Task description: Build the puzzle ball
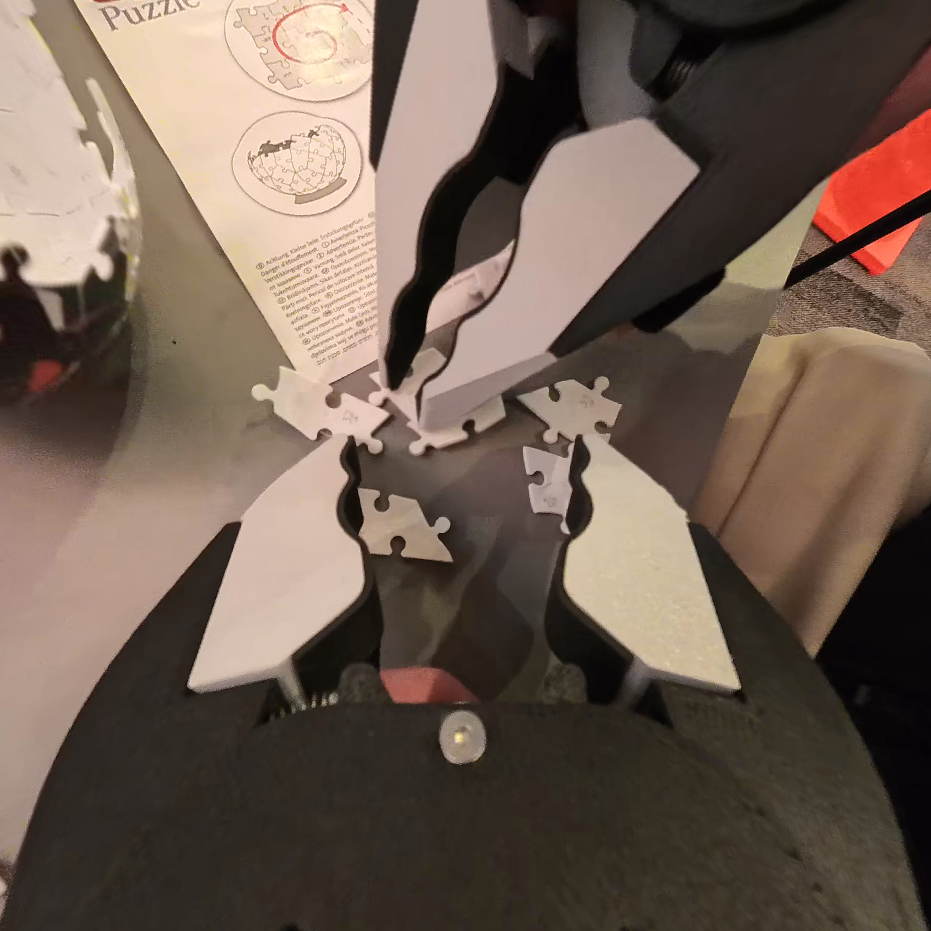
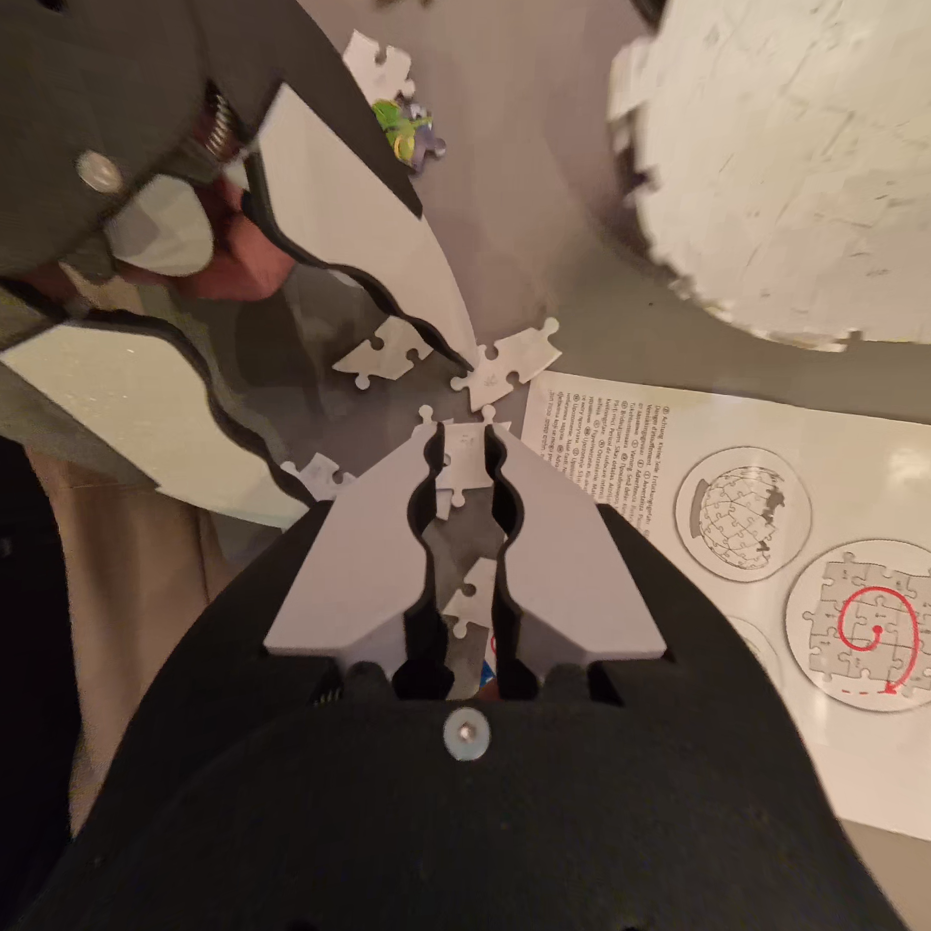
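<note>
A half-built white puzzle ball (image 1: 50, 176) stands at the left, and at the upper right in the right wrist view (image 2: 781, 176). Several white loose pieces lie face down on the grey table (image 1: 201, 352). My right gripper (image 1: 410, 398) comes down from above. Its tips rest on one flat puzzle piece (image 1: 453, 425), with the jaws a narrow gap apart; that piece (image 2: 466, 453) shows through the gap. My left gripper (image 1: 463, 448) is open wide and empty, with a loose piece (image 1: 403, 529) between its fingers. It also shows in the right wrist view (image 2: 385, 433).
A printed instruction sheet (image 1: 242, 151) lies beside the pieces, also in the right wrist view (image 2: 755, 554). More pieces (image 1: 322, 413) (image 1: 579, 408) flank the gripped spot. A coloured piece (image 2: 408, 131) lies farther off. A red object (image 1: 881, 201) and beige cloth (image 1: 806, 453) sit past the table edge. The grippers are tip to tip, or close to it.
</note>
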`<action>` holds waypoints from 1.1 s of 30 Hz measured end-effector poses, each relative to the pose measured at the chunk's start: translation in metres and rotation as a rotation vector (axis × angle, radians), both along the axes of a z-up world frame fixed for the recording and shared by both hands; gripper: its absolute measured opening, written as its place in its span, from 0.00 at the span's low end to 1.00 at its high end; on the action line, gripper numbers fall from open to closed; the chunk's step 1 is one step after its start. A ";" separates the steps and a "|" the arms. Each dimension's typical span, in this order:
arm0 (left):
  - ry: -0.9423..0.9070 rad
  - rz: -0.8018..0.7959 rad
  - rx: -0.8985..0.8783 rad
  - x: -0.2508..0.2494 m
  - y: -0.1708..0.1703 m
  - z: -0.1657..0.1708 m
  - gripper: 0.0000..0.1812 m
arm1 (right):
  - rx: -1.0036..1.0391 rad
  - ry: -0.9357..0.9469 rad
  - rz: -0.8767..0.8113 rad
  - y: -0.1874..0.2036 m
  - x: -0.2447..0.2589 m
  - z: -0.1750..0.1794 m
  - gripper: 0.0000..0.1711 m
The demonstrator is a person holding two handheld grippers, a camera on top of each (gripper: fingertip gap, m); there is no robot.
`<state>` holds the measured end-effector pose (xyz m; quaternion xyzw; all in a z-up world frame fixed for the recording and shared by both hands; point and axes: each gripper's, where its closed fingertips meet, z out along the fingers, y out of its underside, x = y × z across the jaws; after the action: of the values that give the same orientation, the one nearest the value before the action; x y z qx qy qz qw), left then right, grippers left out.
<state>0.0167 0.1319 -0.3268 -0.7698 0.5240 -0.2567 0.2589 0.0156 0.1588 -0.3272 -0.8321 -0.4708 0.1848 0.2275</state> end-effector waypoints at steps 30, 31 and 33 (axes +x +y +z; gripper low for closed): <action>0.011 -0.080 0.029 0.000 0.002 -0.001 0.38 | 0.060 0.004 -0.019 0.013 0.007 -0.002 0.09; 0.013 -0.085 0.031 -0.001 0.003 -0.001 0.37 | 0.064 0.000 -0.021 0.014 0.007 -0.002 0.09; 0.018 -0.094 0.038 -0.003 0.005 -0.001 0.35 | 0.081 -0.014 -0.009 0.017 0.008 -0.002 0.09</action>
<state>0.0137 0.1369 -0.3282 -0.7416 0.5665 -0.2518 0.2563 0.0240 0.1761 -0.3293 -0.8257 -0.4756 0.1588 0.2584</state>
